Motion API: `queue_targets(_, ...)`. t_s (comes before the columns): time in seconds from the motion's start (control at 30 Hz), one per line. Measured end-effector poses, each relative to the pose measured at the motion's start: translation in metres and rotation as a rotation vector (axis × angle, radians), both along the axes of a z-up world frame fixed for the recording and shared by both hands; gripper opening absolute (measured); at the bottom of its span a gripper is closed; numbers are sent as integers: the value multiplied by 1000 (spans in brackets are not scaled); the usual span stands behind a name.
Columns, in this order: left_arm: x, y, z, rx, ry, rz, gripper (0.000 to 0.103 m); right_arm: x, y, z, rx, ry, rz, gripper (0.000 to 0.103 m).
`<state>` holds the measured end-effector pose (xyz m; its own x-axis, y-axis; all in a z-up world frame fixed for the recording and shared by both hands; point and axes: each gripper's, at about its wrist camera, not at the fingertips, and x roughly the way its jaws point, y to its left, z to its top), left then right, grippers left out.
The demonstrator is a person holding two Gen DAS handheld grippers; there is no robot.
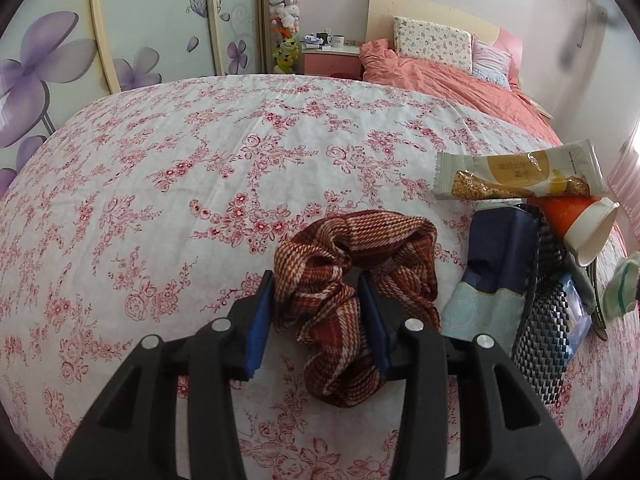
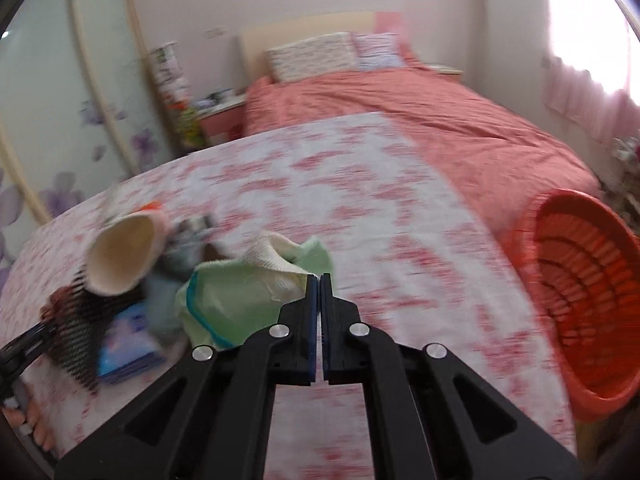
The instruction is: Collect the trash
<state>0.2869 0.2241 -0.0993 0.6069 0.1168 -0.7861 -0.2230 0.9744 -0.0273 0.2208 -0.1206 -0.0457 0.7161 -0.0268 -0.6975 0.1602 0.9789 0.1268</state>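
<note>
Scrunchie (image 1: 352, 292) lies on floral bedspread (image 1: 180, 200), straddled by left gripper (image 1: 320, 320), jaws apart, pads seemingly not pressing. Soft, light, compressible; best pinched across one bunched fold. Right gripper (image 2: 319, 284) clamped on green cloth (image 2: 256, 292), basket (image 2: 580, 300) near.

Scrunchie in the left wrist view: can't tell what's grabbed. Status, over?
Left gripper open, fingers straddling scrunchie. Right gripper shut on green cloth. Orange basket unobstructed.
</note>
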Motion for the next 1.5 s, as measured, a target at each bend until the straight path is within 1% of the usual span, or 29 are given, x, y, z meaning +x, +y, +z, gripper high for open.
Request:
queue_targets(0.1,0,-1,0,0,1,-2,44,3,-19,-5,1,36,-36,2)
queue_targets(0.13,0,-2,0,1,1,-3,44,4,-24,-7,27,47,-30,2)
queue_targets(0.2,0,-2,-1,1,1,-6,45,3,-30,-10,70,54,-16,11)
queue_targets(0.23,1,-2,-1,0,1,-7,45,2,-31,-10,88,48,-10,29)
queue_targets(0.27,1,-3,-1,1,1,-8,45,0,-32,-9,105,38,-5,50)
queue_targets(0.3,1,-2,-2,1,1,-9,46,-1,-31,-8,116,30,5,57)
queue_targets(0.33,1,-2,-2,1,2,-9,46,1,-29,-8,127,27,22,60)
queue_targets(0.4,1,-2,-2,1,1,-9,46,2,-23,-9,140,31,53,61)
queue_targets(0.57,1,-2,-2,1,1,-9,46,6,-10,-6,143,16,105,71)
queue_targets(0.6,1,-2,-2,1,2,-9,46,8,-6,-6,138,18,111,72)
queue_targets(0.7,1,-4,-2,4,3,-9,46,16,4,-8,123,28,127,72)
queue_targets(0.87,3,-7,-3,20,9,-10,46,32,20,-19,78,74,141,72)
queue_targets(0.9,3,-7,-3,21,9,-10,46,34,21,-20,72,80,141,71)
queue_targets(0.97,3,-7,-3,19,9,-10,46,38,24,-21,60,89,143,65)
queue_targets(1.03,3,-7,-3,20,9,-10,46,40,24,-22,54,96,138,63)
queue_targets(1.17,3,-6,-3,20,9,-10,46,41,27,-22,47,99,144,62)
queue_targets(1.3,3,-6,-3,20,9,-9,46,40,35,-23,-23,104,151,61)
queue_targets(1.33,3,-7,-3,20,9,-9,46,40,35,-24,-36,107,145,56)
queue_targets(1.37,3,-6,-3,20,9,-9,46,40,35,-23,-47,108,138,48)
queue_targets(1.4,3,-7,-3,20,9,-9,46,40,34,-23,-59,109,132,42)
queue_targets(1.47,3,-7,-3,20,9,-9,46,39,30,-22,-66,107,131,17)
queue_targets(1.5,3,-6,-3,20,9,-9,46,38,27,-22,-67,108,134,11)
